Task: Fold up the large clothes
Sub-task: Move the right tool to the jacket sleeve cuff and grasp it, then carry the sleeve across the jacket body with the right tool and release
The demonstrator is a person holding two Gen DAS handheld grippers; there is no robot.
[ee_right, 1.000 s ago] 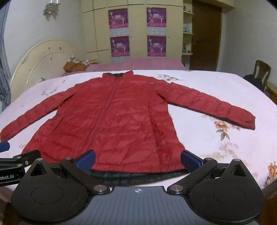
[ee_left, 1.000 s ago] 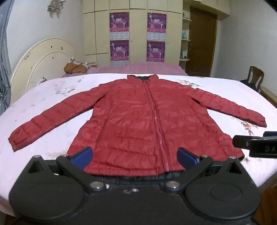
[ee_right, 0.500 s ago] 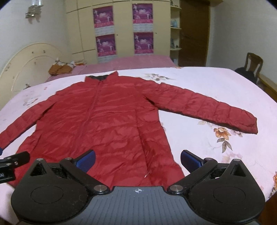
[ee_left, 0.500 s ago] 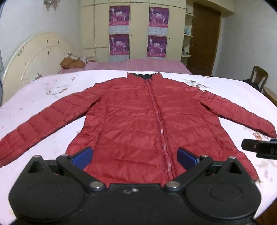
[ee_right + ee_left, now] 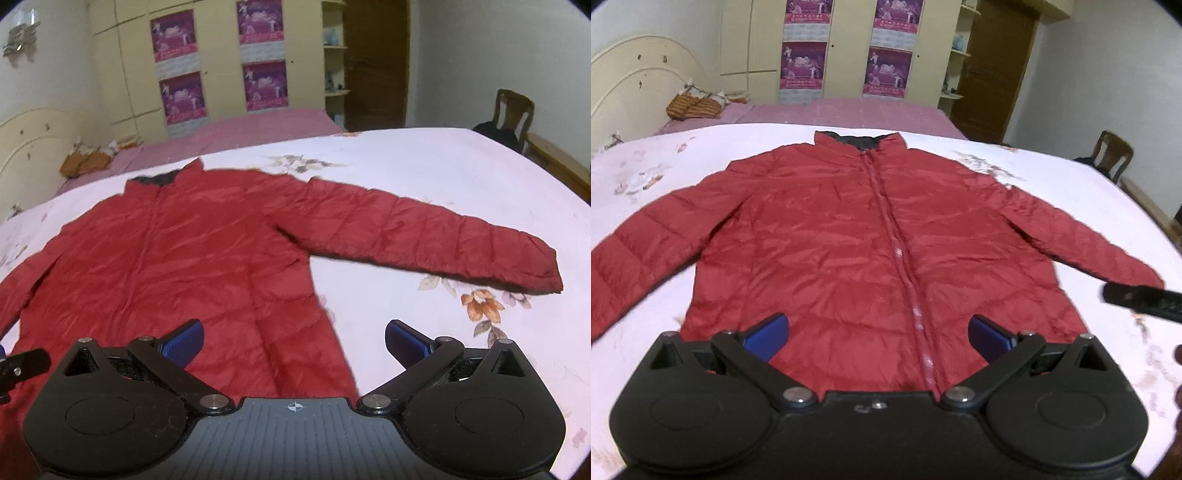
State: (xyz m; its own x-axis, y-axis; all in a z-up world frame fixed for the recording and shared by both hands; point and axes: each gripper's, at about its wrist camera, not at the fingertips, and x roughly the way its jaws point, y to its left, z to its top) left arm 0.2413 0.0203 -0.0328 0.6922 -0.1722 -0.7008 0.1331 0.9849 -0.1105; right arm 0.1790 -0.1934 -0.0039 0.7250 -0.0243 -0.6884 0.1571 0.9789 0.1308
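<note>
Cream wardrobe doors (image 5: 846,51) are carrying purple posters (image 5: 803,64) along the far wall, beside a dark wooden door (image 5: 993,70). A wooden chair (image 5: 511,110) is standing at the right, and a cream headboard (image 5: 639,92) is curving at the left behind a pink bed (image 5: 849,114).

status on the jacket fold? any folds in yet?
Done: the red jacket lies flat, zipped, on the floral sheet, both sleeves out; no fold shows. In hand: nothing; the left gripper and right gripper hang open over its hem. Left: every fold, starting perhaps with the right sleeve.
</note>
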